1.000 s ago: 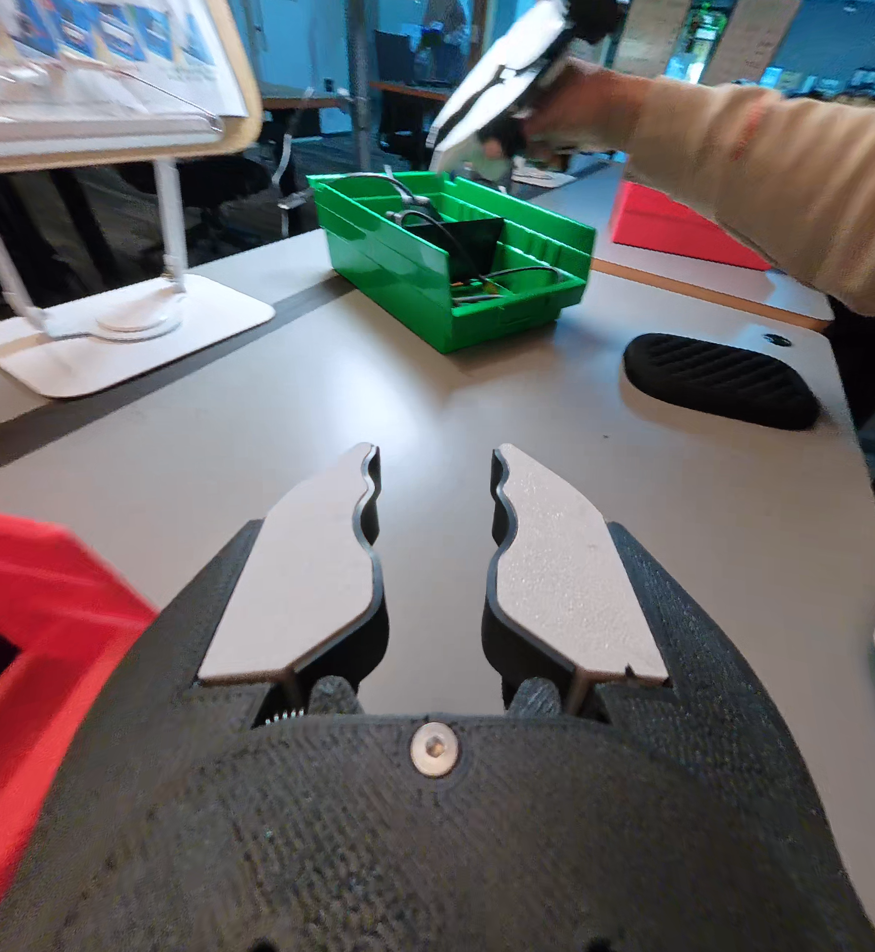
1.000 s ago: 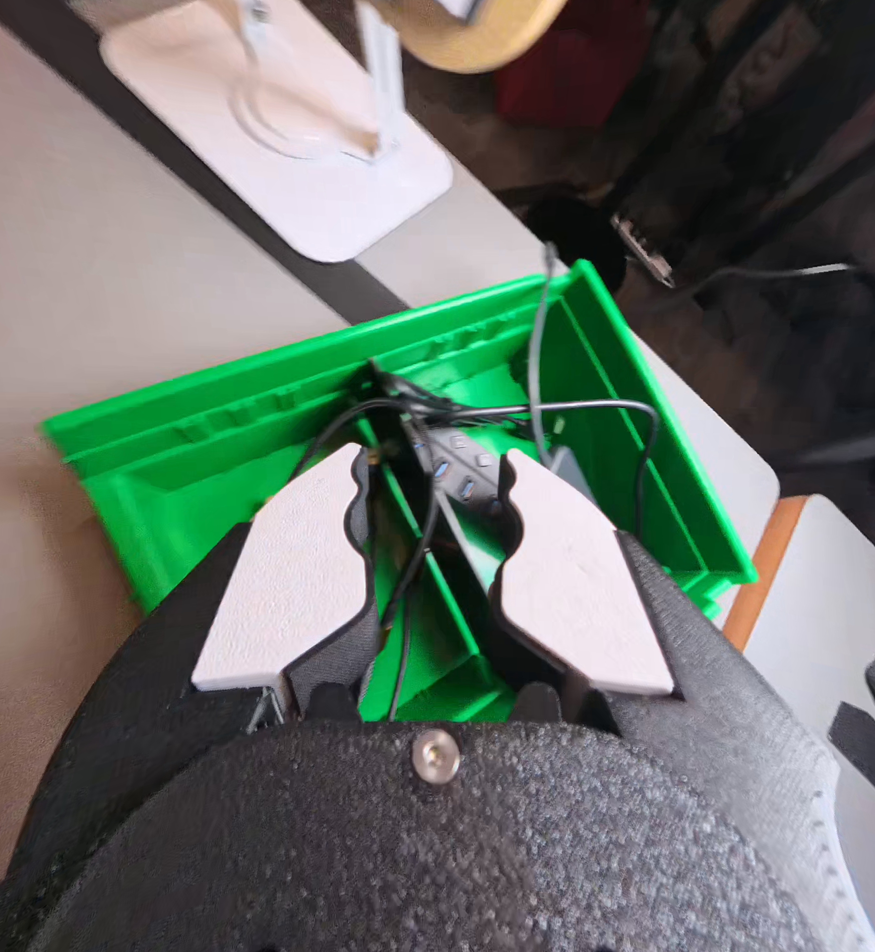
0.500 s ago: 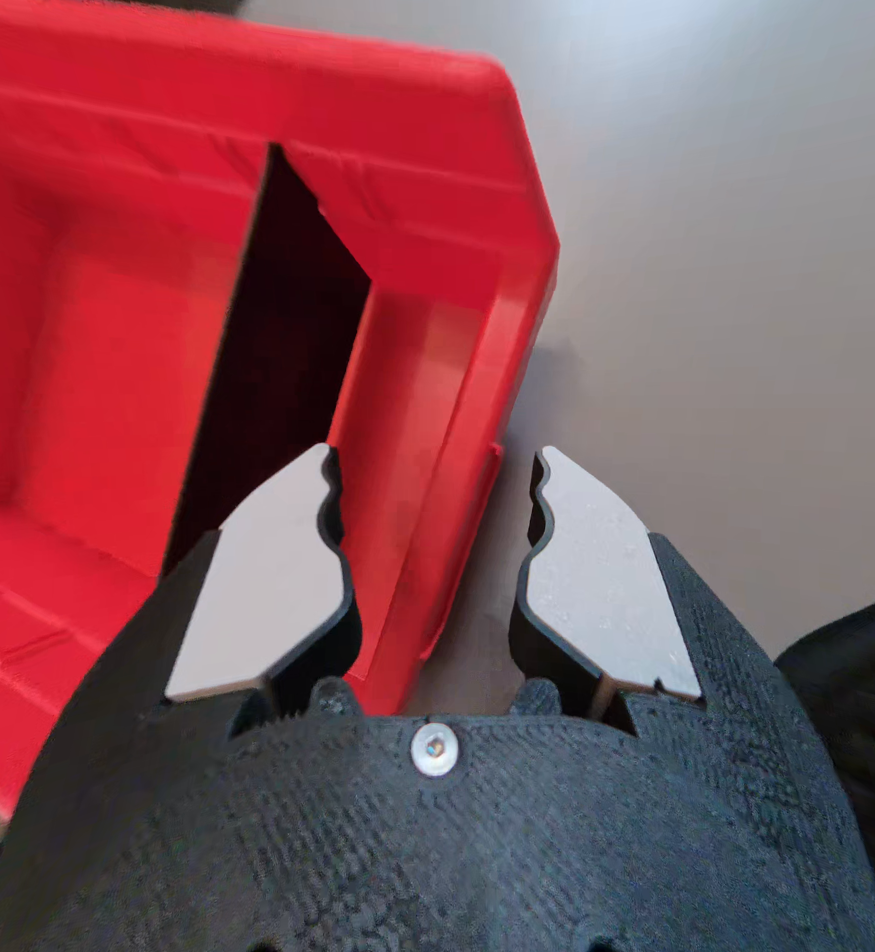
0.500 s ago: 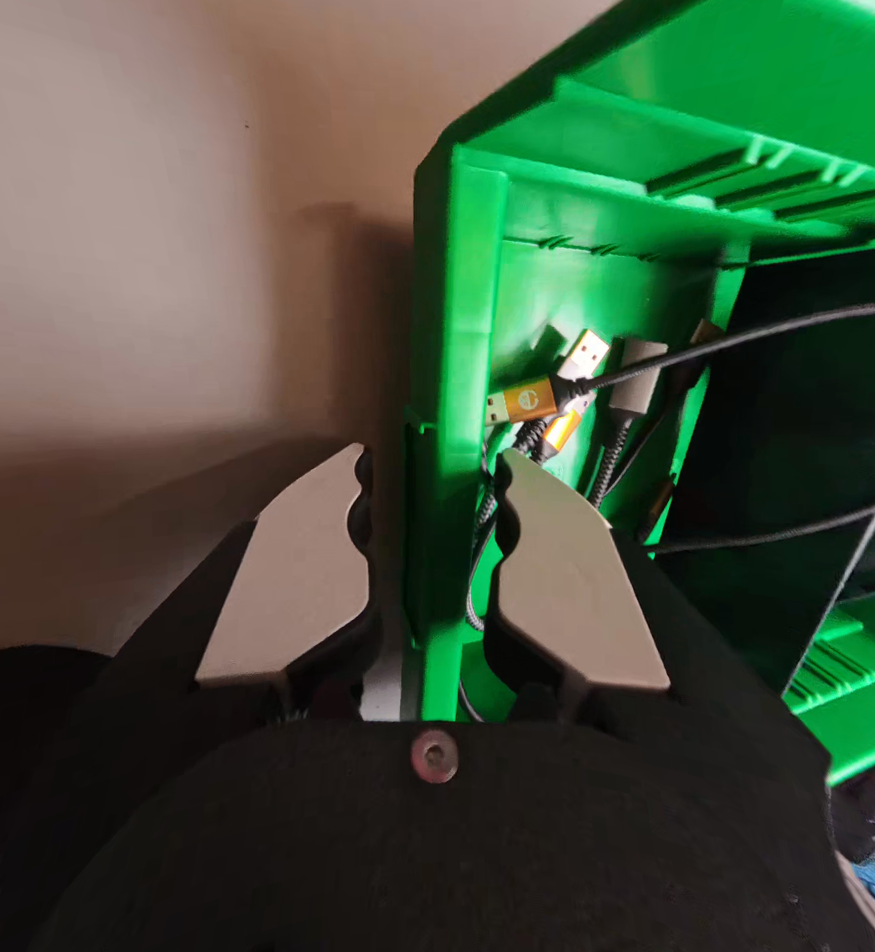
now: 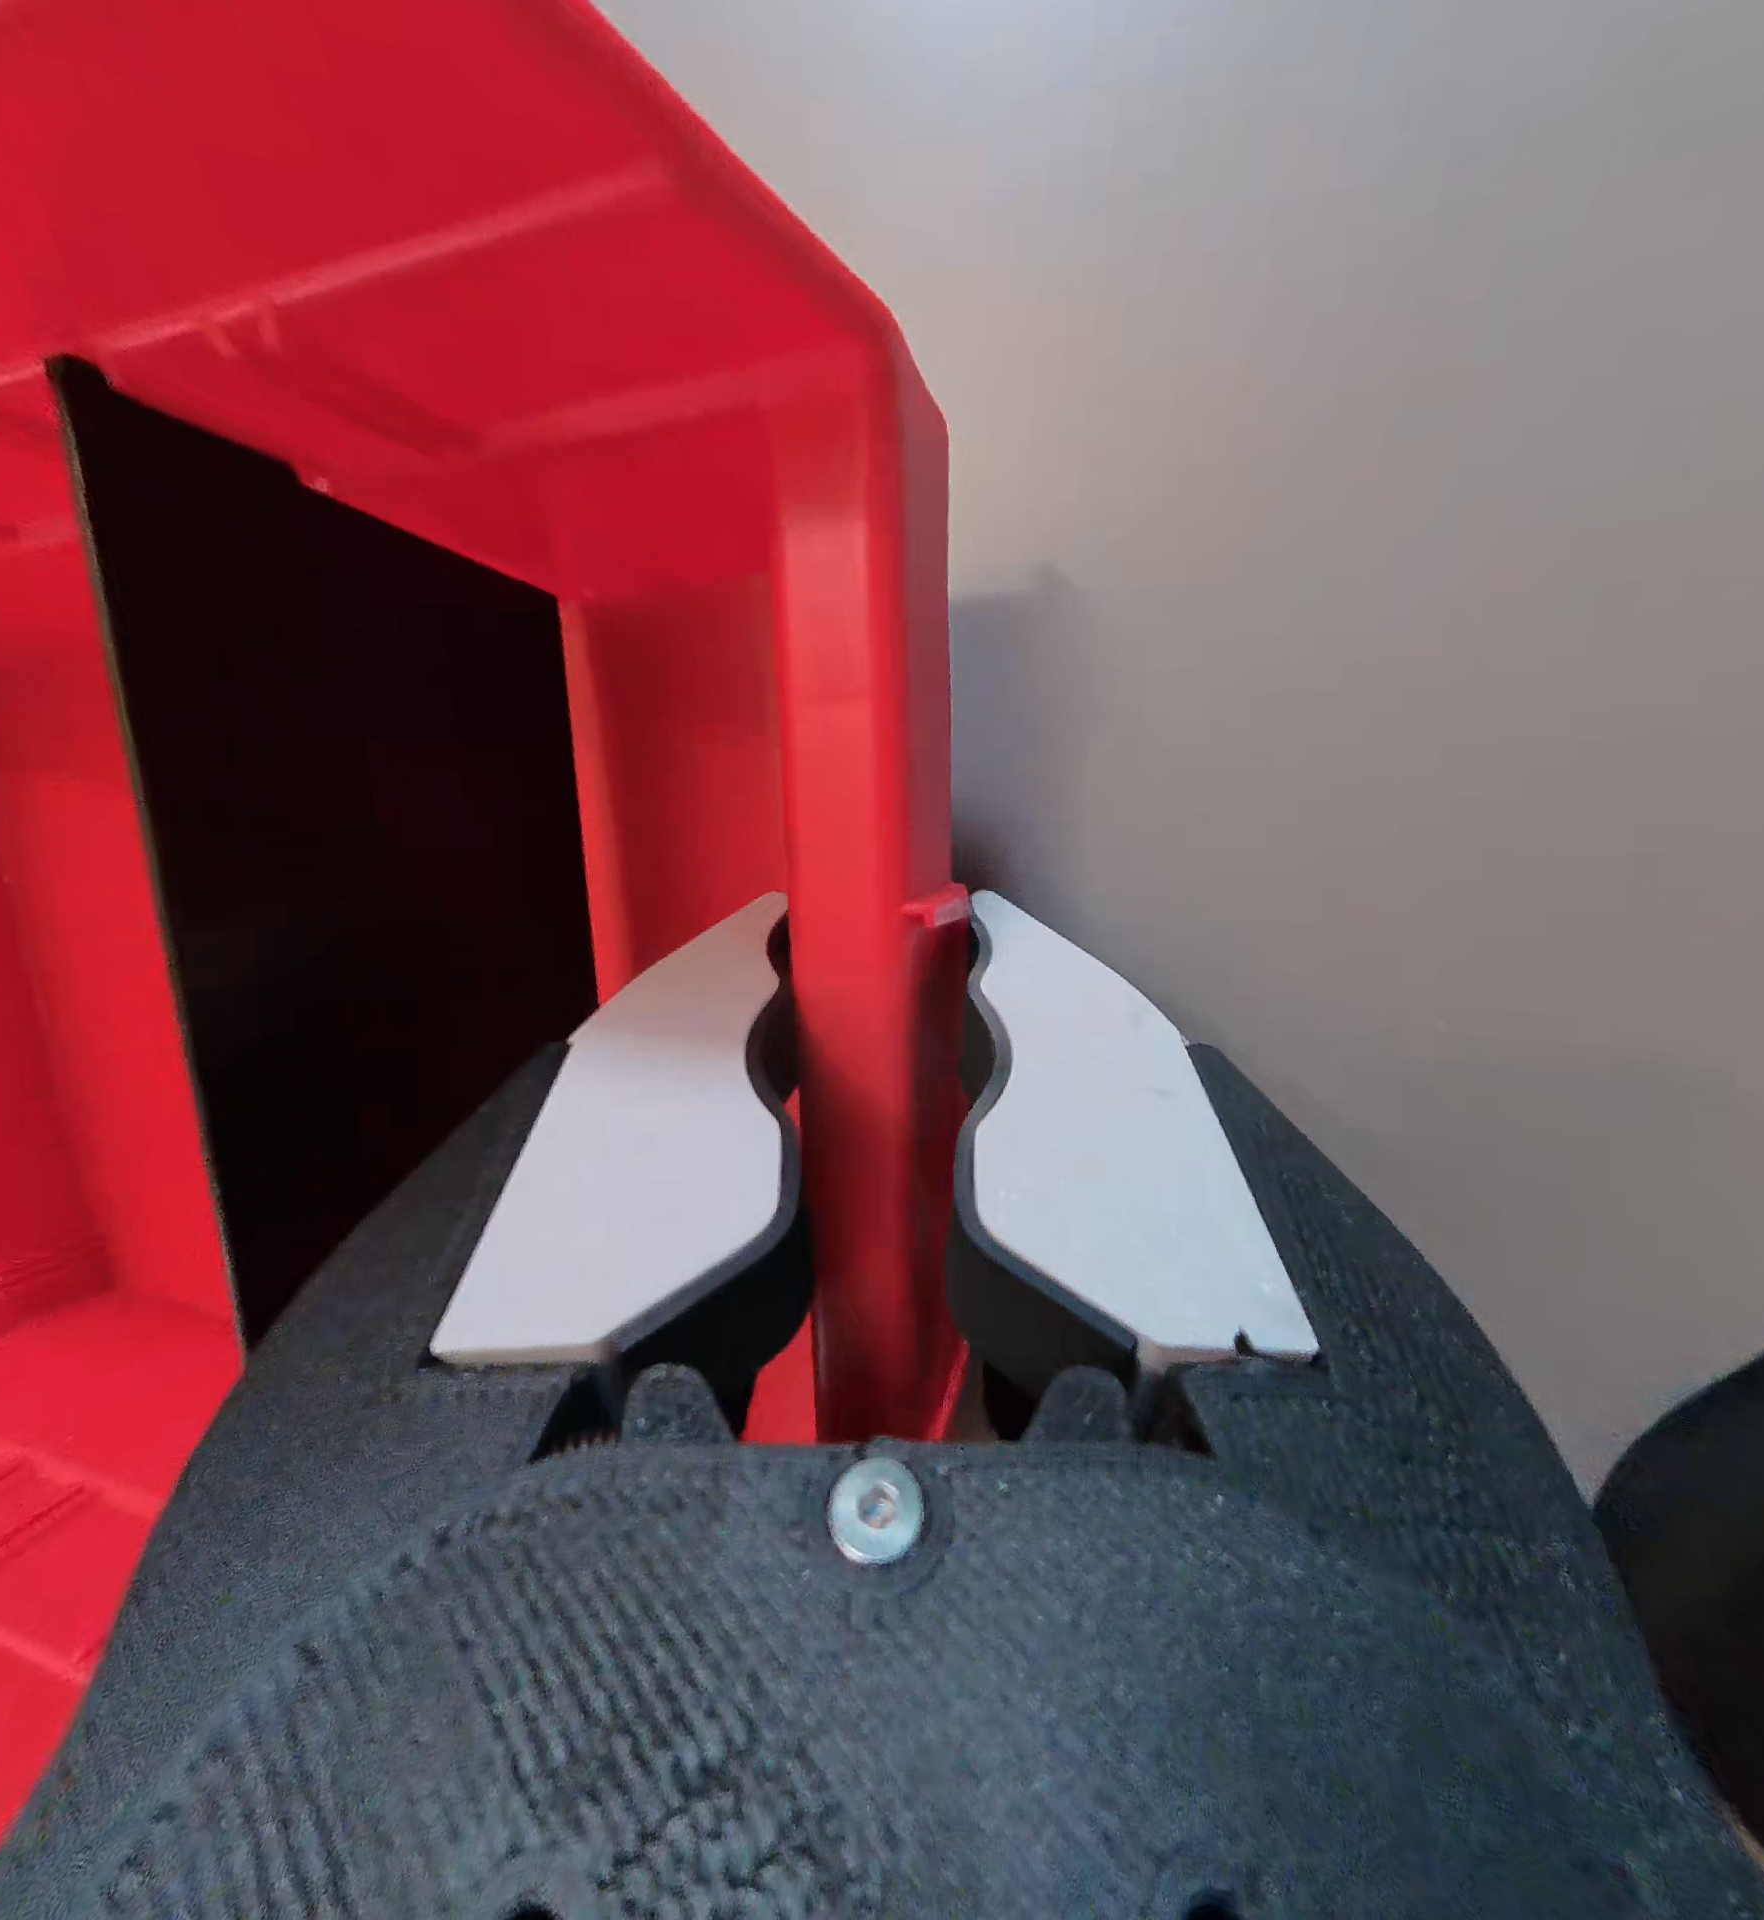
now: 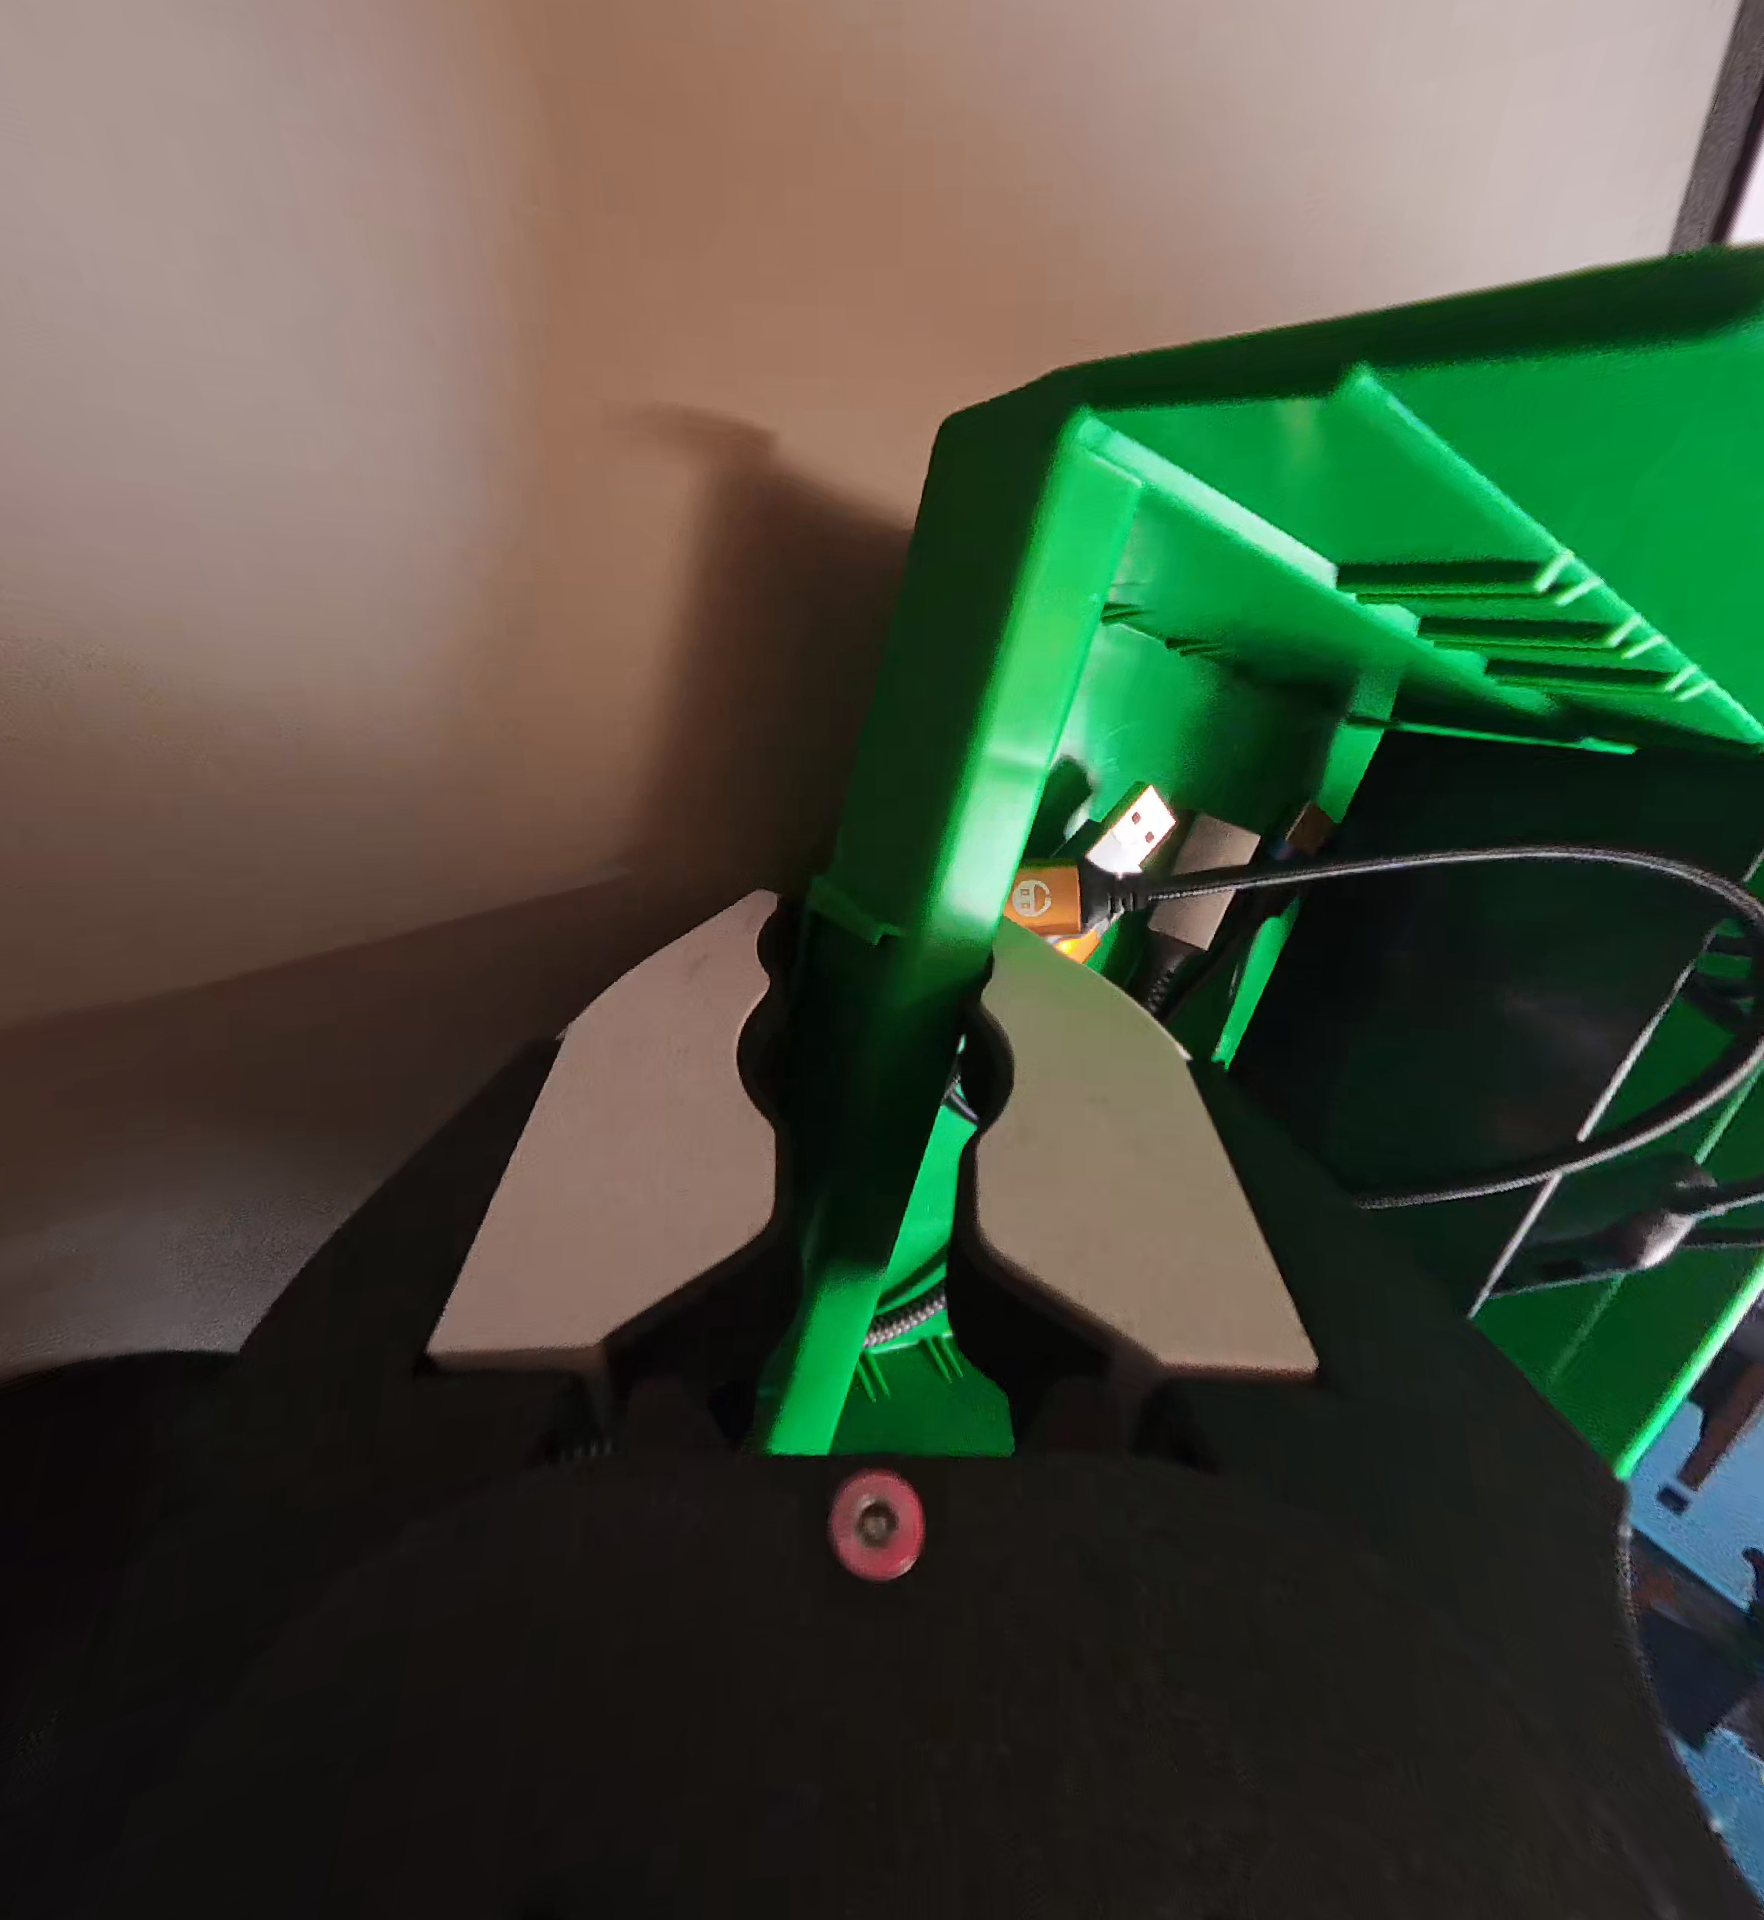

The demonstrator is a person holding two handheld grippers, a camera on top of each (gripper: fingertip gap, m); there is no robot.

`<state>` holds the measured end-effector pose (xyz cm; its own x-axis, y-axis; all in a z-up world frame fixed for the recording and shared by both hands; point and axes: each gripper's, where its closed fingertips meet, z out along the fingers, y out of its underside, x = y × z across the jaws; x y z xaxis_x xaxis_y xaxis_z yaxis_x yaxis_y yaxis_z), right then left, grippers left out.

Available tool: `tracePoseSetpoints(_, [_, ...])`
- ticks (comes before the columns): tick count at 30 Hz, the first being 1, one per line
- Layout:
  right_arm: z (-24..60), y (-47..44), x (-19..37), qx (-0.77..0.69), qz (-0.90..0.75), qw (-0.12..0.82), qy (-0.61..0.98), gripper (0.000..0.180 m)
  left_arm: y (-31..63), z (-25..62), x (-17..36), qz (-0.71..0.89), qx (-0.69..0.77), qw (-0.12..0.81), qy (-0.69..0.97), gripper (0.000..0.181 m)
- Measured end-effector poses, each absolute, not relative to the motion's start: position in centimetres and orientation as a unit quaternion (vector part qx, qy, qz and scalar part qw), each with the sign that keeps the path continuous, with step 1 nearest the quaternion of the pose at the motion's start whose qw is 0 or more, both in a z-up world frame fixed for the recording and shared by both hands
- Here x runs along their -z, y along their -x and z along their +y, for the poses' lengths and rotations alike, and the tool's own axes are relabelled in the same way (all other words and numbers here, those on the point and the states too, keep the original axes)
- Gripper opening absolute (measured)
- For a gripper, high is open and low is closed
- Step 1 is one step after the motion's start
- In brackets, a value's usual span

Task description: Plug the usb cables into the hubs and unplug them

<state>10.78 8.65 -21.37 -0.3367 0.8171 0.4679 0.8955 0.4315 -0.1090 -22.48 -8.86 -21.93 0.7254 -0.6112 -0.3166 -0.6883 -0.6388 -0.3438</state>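
My left gripper (image 5: 876,925) is shut on the side wall of a red bin (image 5: 862,644), one finger inside and one outside. The red bin looks empty, with a black divider (image 5: 338,831) across it. My right gripper (image 6: 878,920) is shut on the side wall of a green bin (image 6: 971,665), one finger on each side. Inside the green bin lie USB cables with orange and silver plugs (image 6: 1086,868), a black braided cable (image 6: 1584,873) and a black divider (image 6: 1501,966). No hub shows in either view.
Both bins rest on a grey table (image 5: 1429,520), which also shows in the right wrist view (image 6: 338,416). A black rounded object (image 5: 1751,1621) sits at the lower right of the left wrist view. A dark strip (image 6: 1730,114) marks the table's far edge.
Both grippers have closed on their bin walls: the left on the red bin, the right on the green bin. A second ago both were open and away from the walls.
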Motion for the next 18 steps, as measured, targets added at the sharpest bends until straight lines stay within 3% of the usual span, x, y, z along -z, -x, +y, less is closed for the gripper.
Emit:
tracePoseSetpoints(13, [-3.4, -7.4, 20.6, 0.038, -0.862, 0.290, 0.415, 0.035, 9.6, -3.1, 21.7, 0.518, -0.041, 0.259, 0.814, 0.029])
tracePoseSetpoints(18, [-7.1, -7.3, 12.7, -0.166, -0.754, 0.407, 0.488, 0.039, 7.8, -3.1, 18.4, 0.474, -0.023, 0.347, 0.809, 0.046])
